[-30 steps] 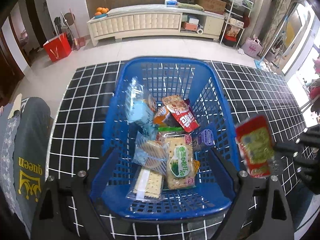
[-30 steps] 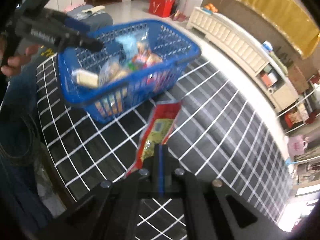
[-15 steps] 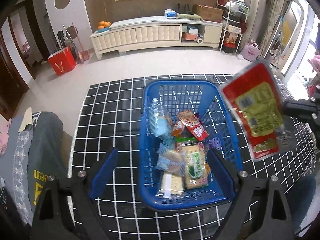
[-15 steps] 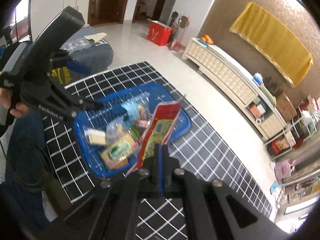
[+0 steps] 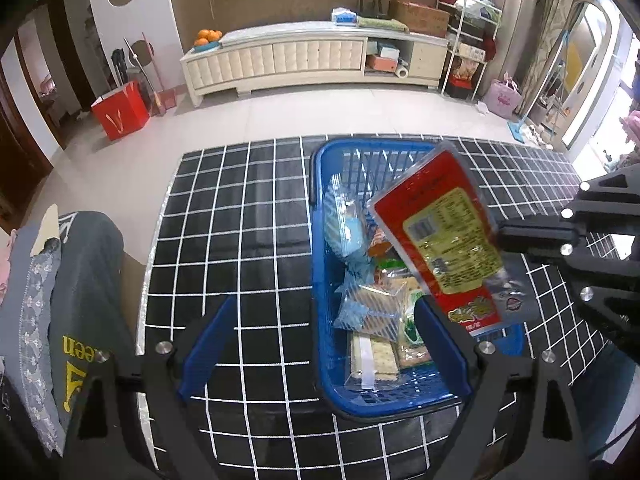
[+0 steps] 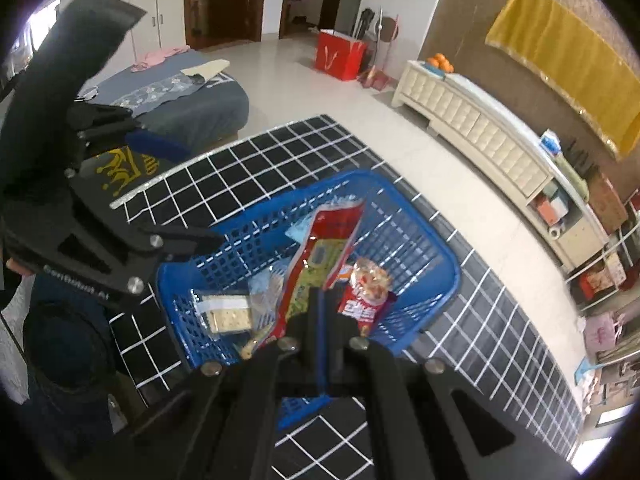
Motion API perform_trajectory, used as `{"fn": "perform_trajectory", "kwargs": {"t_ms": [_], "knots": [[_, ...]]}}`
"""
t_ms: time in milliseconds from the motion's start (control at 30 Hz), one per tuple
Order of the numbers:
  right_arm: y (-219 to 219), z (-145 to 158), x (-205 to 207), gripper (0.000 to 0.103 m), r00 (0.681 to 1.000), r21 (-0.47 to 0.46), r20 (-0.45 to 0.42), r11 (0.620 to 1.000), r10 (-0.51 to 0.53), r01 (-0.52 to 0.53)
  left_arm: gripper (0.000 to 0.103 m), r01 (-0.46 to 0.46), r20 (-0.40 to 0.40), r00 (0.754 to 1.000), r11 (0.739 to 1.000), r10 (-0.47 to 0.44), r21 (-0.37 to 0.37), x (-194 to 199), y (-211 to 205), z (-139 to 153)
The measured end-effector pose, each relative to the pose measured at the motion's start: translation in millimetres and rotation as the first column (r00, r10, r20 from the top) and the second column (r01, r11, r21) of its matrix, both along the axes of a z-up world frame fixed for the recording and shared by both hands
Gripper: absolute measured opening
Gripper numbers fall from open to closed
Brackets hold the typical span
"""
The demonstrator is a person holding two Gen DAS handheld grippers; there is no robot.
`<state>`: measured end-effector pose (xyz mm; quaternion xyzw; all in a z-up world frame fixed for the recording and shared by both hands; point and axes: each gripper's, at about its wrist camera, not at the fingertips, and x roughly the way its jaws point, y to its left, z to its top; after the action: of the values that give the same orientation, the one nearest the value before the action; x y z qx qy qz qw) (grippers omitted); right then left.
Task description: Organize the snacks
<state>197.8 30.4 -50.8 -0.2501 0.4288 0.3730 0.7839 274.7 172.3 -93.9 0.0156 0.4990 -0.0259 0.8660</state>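
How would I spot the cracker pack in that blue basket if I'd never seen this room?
Find the blue basket on the black grid-patterned table. At its near end, closest to the open left gripper, lies the cracker pack. Unlike the colourful wrappers around it, it is clear, showing pale square crackers and a white stripe.

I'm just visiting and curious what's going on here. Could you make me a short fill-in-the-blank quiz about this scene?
1. The right tongs are shut on a ____ packet.
2. The packet hangs over a ____ basket holding other snacks.
3. The left tongs are ____ and hold nothing.
4. The basket stands on a black mat with a ____ grid.

Missing words: red; blue; open; white
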Motion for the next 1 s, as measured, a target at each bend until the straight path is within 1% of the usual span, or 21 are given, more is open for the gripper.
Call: {"fn": "perform_trajectory", "kwargs": {"t_ms": [133, 333, 467, 533, 600, 667, 767, 800, 833, 867, 900, 933, 1000], "knots": [[0.7, -19.4, 6.7, 0.001, 0.999, -0.013, -0.032, 1.000, -0.022, 0.022, 0.089, 0.011, -0.016, 1.000, 1.000, -0.011, -0.012, 3.3, -0.2, -11.4], [-1.4, -35.9, 16.1, 0.001, 0.994, -0.017, -0.077, 0.997, -0.072, 0.071, 0.089, 0.019, -0.020, 1.000, 1.000, -0.020, -0.018, 5.7, -0.9, -16.7], [1.3, -37.7, 10.8, 0.001, 0.995, -0.029, -0.060, 0.997, -0.079, 0.078, 0.089, 0.020, -0.023, 1.000, 1.000, -0.020, -0.013, 4.4, -2.6, -19.6], [-0.2, -35.5, 10.2, 0.001, 0.993, -0.014, -0.071, 0.996, -0.093, 0.092, 0.089, 0.020, -0.029, 0.999, 0.999, -0.021, -0.028, 2.5, -3.1, -20.5], [-0.3, -32.8, 8.3, 0.002, 0.994, -0.018, -0.050, 0.995, -0.099, 0.098, 0.089, 0.018, -0.030, 0.999, 0.999, -0.019, -0.039, -0.3, -3.6, -19.2], [-0.4, -30.2, 5.9, 0.002, 0.994, -0.029, -0.039, 0.995, -0.099, 0.098, 0.089, 0.014, -0.025, 1.000, 1.000, -0.015, -0.026, -2.5, -5.2, -17.9], [-4.5, -22.1, 0.7, 0.006, 0.994, -0.028, -0.025, 0.994, -0.105, 0.105, 0.089, 0.019, -0.016, 1.000, 1.000, -0.020, -0.022, -8.4, -8.3, -13.5], [-6.3, -19.9, -0.7, 0.016, 0.994, -0.022, -0.024, 0.994, -0.109, 0.108, 0.089, 0.020, -0.009, 1.000, 1.000, -0.020, -0.020, -11.6, -10.0, -10.4], [-8.6, -16.7, -3.3, 0.039, 0.993, -0.013, -0.021, 0.994, -0.113, 0.113, 0.089, 0.022, -0.003, 1.000, 1.000, -0.022, -0.019, -14.7, -12.4, -7.7], [-10.8, -13.3, -6.3, 0.055, 0.993, -0.004, -0.008, 0.993, -0.120, 0.120, 0.089, 0.023, 0.003, 1.000, 1.000, -0.023, -0.019, -17.5, -13.6, -5.4], [-12.9, -9.9, -9.7, 0.080, 0.992, 0.005, 0.012, 0.992, -0.127, 0.127, 0.089, 0.023, 0.008, 1.000, 1.000, -0.023, -0.019, -20.3, -15.1, -2.9], [-15.4, -4.9, -14.2, 0.085, 0.990, 0.019, 0.040, 0.991, -0.132, 0.132, 0.089, 0.024, 0.013, 1.000, 1.000, -0.024, -0.018, -23.7, -16.8, -0.1], [-21.2, 5.1, -22.7, 0.085, 0.988, 0.037, 0.062, 0.989, -0.144, 0.142, 0.089, 0.029, 0.025, 0.999, 0.999, -0.029, -0.015, -31.5, -20.2, 5.5]]}}
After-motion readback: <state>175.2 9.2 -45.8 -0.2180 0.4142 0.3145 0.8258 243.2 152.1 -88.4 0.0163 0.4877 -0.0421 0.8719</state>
